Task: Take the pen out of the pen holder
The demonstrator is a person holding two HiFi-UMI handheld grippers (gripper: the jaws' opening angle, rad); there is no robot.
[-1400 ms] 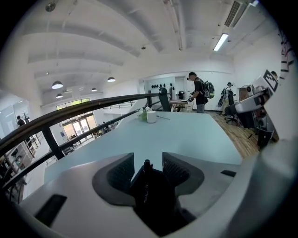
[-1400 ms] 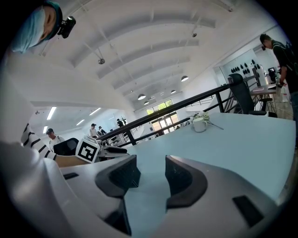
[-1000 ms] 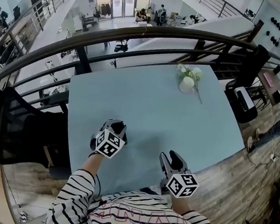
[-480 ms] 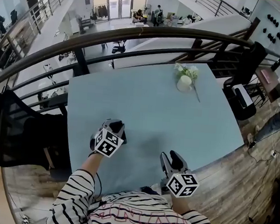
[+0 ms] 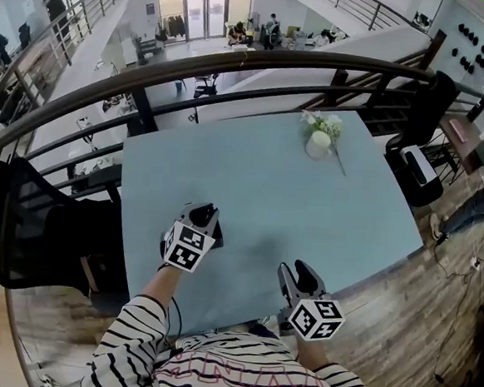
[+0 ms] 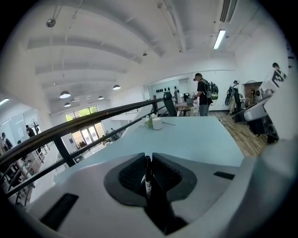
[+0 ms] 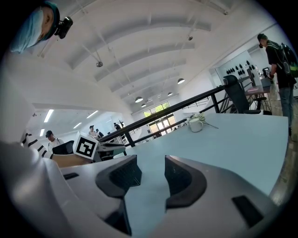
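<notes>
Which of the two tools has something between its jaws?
The left tool: its jaws are shut on a thin black pen. The right tool has its jaws apart, with nothing between them.

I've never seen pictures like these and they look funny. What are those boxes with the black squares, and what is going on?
A person holds a tool in each hand: tongs with two jaws. The cubes with black squares are part of the tongs. One picture comes from a camera on the person's head, looking down at a pale blue table. The other two come from small cameras riding on the tongs. At the far side of the table stands a white cup with flowers. The left tongs are shut on a thin black pen. The right tongs are open and hold nothing.
</notes>
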